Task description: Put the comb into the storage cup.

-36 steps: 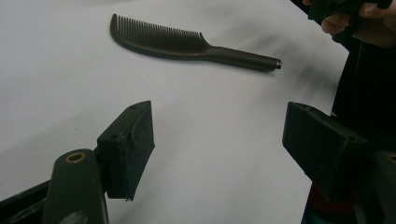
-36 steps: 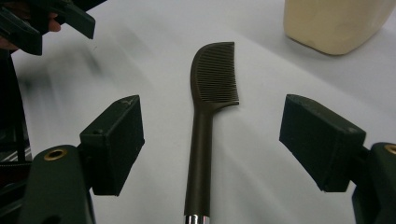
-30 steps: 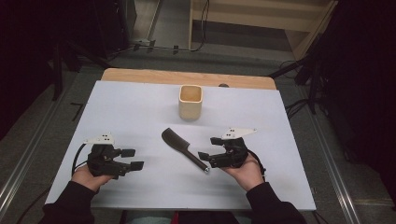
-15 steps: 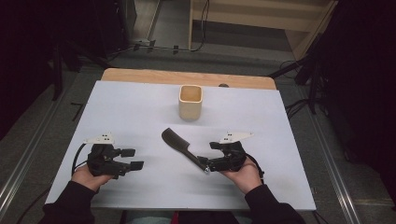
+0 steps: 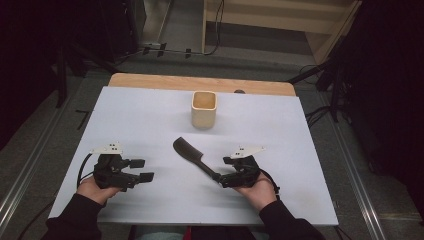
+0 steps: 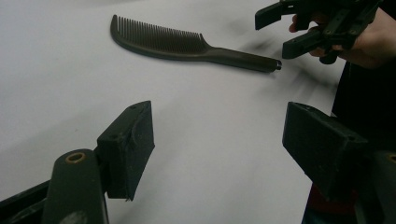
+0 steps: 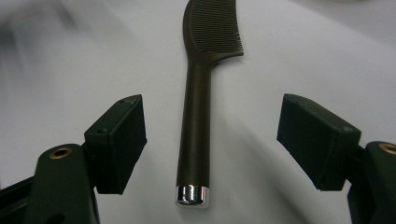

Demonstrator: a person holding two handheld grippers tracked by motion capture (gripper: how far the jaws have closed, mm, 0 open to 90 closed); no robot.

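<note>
A dark brown comb (image 5: pixel 192 155) lies flat on the white table top (image 5: pixel 125 115), teeth end toward the back left, handle toward the front right. My right gripper (image 5: pixel 226 171) is open at the handle's tip. In the right gripper view the comb (image 7: pixel 198 107) runs up the middle, and my right gripper (image 7: pixel 217 135) has one jaw on each side of the handle, clear of it. My left gripper (image 5: pixel 142 169) is open and holds nothing at the front left. The left gripper view shows its jaws (image 6: pixel 219 140) wide apart, with the comb (image 6: pixel 187 45) and the right gripper (image 6: pixel 285 30) beyond.
A beige square cup (image 5: pixel 204 109) stands upright at the back middle of the table. A wooden strip (image 5: pixel 150 80) borders the far edge. Dark floor, cables and stands surround the table. Bare white surface lies between the two grippers.
The right gripper has slid a little toward the near edge and to the left, and now has its open jaws on either side of the comb's handle. The left gripper has stayed put.
</note>
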